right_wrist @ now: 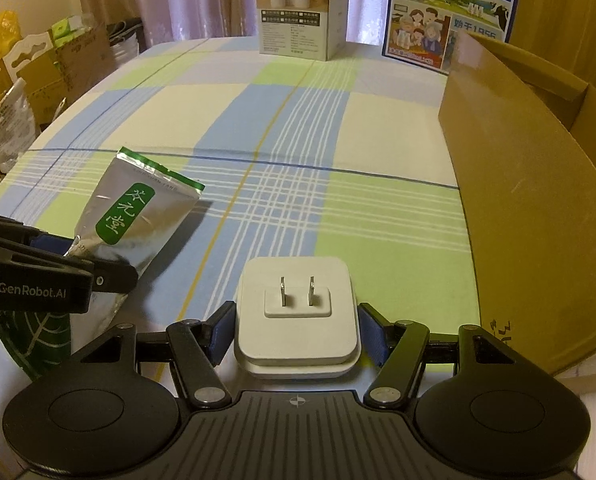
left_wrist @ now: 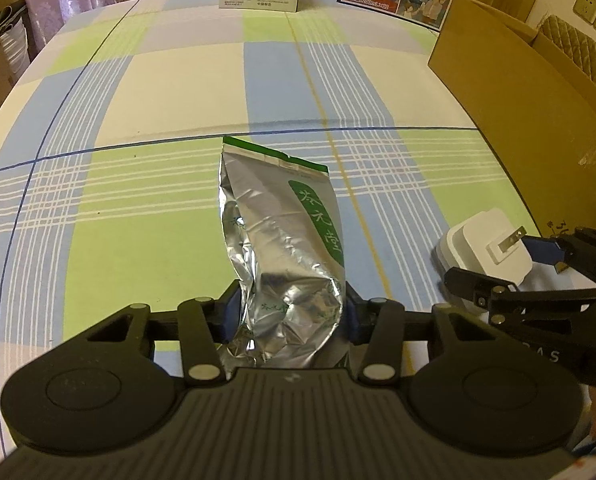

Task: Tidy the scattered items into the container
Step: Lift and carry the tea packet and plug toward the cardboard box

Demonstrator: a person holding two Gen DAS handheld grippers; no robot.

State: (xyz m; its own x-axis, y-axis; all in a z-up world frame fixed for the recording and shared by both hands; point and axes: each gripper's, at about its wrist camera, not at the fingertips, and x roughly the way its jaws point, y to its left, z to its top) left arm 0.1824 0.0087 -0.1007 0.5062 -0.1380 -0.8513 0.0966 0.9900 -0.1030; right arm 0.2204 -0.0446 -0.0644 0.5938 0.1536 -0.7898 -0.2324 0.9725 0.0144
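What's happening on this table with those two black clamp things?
A person is tidying items into the cardboard box using two handheld grippers. The left gripper has its fingers closed on a silver tea pouch, and the right gripper grips a white plug adapter, prongs up. Both items sit low over the checked tablecloth, neither in the box yet.

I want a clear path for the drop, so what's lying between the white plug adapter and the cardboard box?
Nothing: in the right wrist view only bare checked tablecloth separates the white plug adapter from the cardboard box.
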